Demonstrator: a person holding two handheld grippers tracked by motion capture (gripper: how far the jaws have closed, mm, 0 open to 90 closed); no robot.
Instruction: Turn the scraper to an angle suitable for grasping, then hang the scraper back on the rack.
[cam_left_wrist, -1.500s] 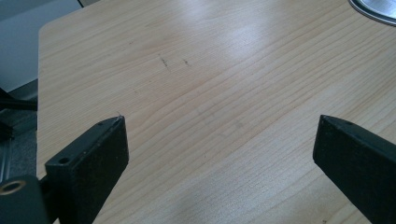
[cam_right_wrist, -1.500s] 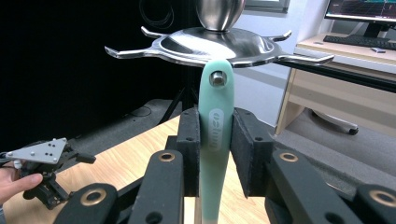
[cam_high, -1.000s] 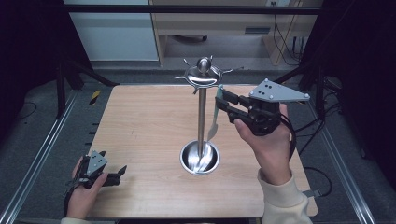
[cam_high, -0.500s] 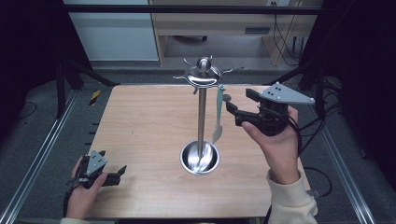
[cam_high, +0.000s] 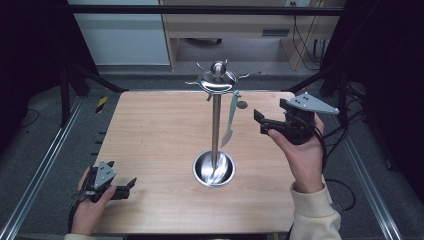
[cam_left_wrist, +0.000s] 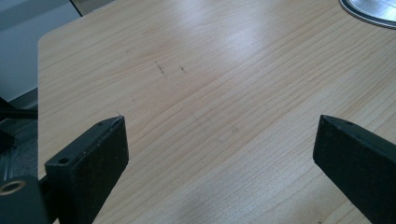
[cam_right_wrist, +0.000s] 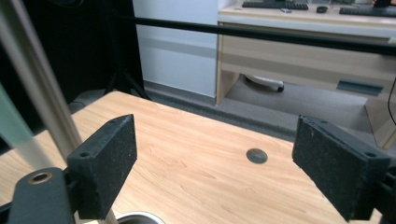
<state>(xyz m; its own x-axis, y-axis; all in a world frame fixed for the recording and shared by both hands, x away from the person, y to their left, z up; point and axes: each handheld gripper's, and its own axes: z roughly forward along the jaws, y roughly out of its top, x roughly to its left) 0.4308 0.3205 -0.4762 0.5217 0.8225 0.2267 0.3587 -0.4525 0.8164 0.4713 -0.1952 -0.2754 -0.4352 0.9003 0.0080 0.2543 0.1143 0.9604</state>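
At the table's seven o'clock corner, the left gripper (cam_high: 131, 184) is resting low by the near edge, jaws standing wide with nothing but bare wooden table (cam_left_wrist: 219, 93) between them. It is well apart from the stand.

At table centre, the utensil stand (cam_high: 216, 125) is rising from its round steel base (cam_high: 214, 169). A pale-handled table knife (cam_high: 230, 120) is hanging from a hook at the crown's four o'clock, blade down, tip near the pole.

At the stand's three o'clock, the right gripper (cam_high: 261, 121) is hovering level with the knife, just beside it but apart. Its jaws have just been opening and are now gaping wide, holding nothing; in the right gripper view the blurred knife handle (cam_right_wrist: 11, 121) and pole (cam_right_wrist: 42, 88) are sitting left of the jaws.

Risks, as judged: the knife is hanging free on one hook, so a brush from the near jaw could set it swinging or knock it off. A bump against the pole could rock the whole stand.
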